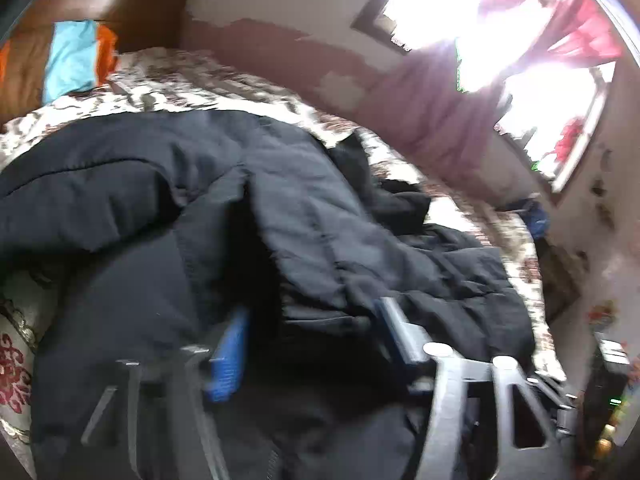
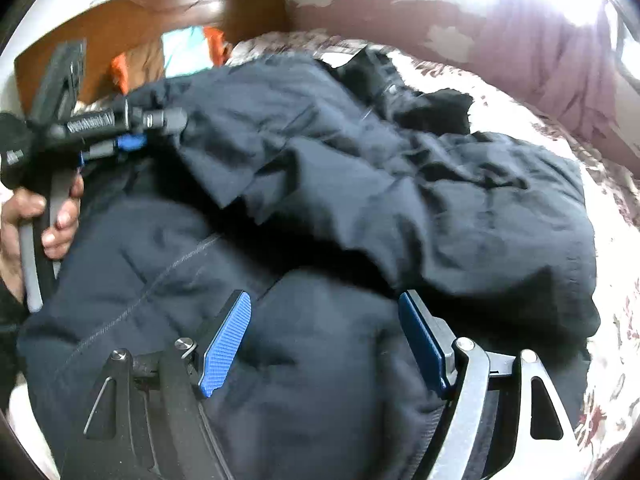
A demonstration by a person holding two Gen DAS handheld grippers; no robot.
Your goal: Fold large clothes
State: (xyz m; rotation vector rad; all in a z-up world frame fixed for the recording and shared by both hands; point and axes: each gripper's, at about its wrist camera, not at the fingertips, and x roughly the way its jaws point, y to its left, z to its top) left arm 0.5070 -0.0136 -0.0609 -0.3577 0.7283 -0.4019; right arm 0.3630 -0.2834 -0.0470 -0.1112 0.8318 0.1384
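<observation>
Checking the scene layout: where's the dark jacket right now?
The dark jacket lies bunched on the patterned bedspread, filling the middle of both wrist views, with the wooden headboard behind it.

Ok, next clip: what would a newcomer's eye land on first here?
A big dark padded jacket fills both views, heaped in rumpled folds on a floral bedspread. In the right wrist view the right tool hangs over it with blue pads spread and nothing between them, and a hand at the left edge holds the other tool. Bright windows glare at the upper right of the left wrist view.
</observation>
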